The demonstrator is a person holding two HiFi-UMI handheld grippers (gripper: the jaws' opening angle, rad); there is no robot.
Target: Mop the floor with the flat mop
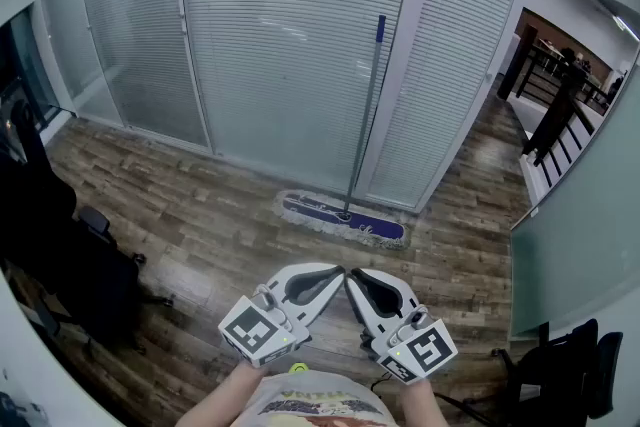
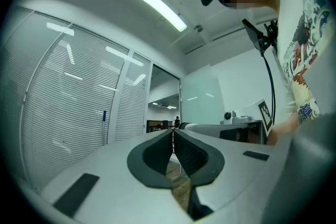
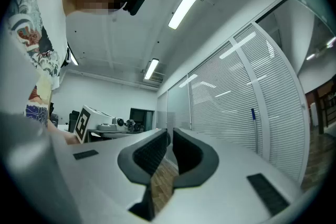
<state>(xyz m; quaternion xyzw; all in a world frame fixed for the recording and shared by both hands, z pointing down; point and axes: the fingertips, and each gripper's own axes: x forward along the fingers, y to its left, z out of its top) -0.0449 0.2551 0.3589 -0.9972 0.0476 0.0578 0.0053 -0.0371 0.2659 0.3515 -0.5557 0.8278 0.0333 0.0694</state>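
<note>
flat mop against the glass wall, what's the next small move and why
Probably step toward the flat mop and open the right gripper to take its handle. The mop leans untouched against the glass partition, resting on the wood floor. The right gripper and left gripper both have shut, empty fingers and are held close to the person, well short of it.

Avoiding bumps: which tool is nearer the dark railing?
Right. The right tool is far short of the railing but on its side; the left tool is beside that tool, farther off.
</note>
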